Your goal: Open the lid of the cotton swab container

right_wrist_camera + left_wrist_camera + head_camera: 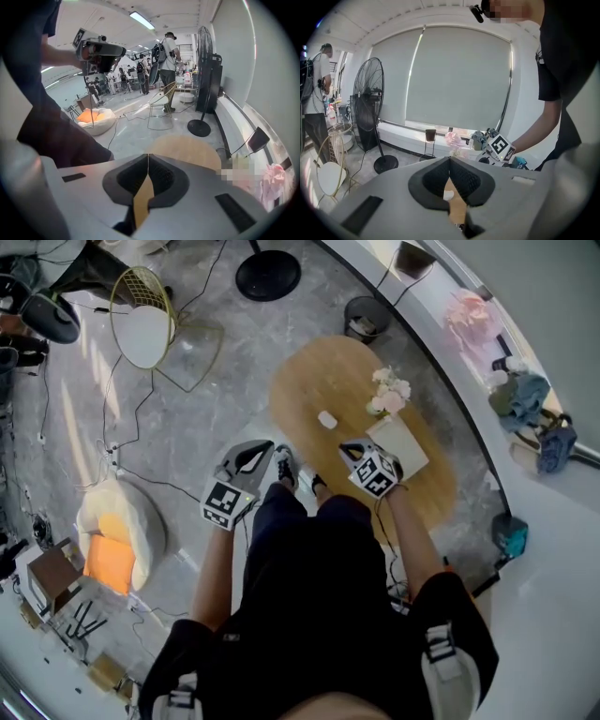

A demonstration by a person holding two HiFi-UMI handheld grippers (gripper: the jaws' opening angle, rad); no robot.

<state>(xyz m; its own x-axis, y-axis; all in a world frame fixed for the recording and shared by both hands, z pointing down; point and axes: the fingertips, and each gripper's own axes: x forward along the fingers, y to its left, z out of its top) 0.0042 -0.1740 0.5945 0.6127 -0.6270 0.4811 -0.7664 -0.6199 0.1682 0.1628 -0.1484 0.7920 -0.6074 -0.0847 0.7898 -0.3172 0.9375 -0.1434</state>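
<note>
Both sets of fingers are sitting fully closed and holding nothing: left gripper (261,452), right gripper (349,450). The cotton swab container (326,419), small and white, is lying on the wooden table (309,371) at 12 o'clock from my tips, well apart from both. The lid is too small to read. My plan: opening the jaws before arriving, left bracing the base, right taking the lid edge, lifting slowly so nothing skids.

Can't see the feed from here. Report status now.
Both shut and empty: left gripper, right gripper, at the table edge. Small white container untouched, lid too small to read. Beside it flowers and a white box; nothing between.
</note>
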